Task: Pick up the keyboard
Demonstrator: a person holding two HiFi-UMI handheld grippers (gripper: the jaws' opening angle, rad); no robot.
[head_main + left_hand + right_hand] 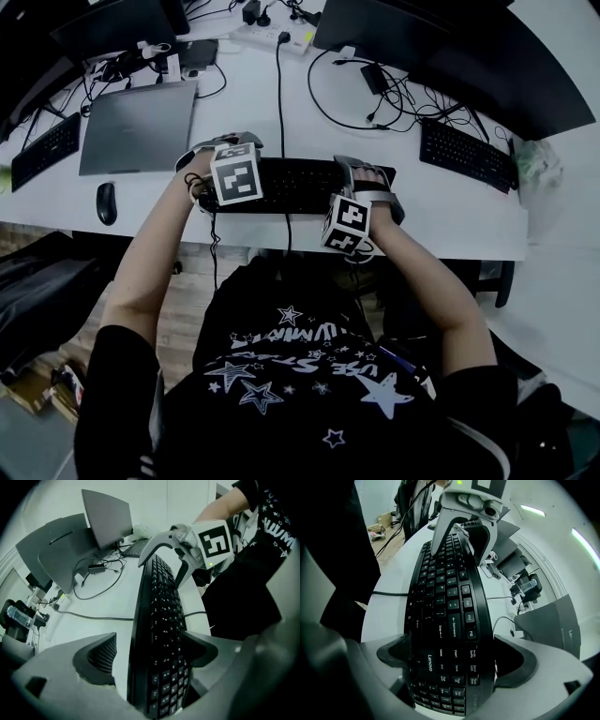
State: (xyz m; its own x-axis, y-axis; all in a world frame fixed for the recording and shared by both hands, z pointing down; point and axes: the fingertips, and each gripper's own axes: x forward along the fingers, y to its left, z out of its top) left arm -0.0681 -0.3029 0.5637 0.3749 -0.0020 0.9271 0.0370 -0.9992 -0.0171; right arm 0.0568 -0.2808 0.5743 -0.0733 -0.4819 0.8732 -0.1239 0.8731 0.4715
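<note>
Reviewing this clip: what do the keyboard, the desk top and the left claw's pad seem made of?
Keyboard: matte black moulded plastic, with white printed legends. Desk top: smooth, even white surface, likely laminate; the core is unseen. Pad of the left claw: dark with fine ribbing, probably rubber or soft plastic.
</note>
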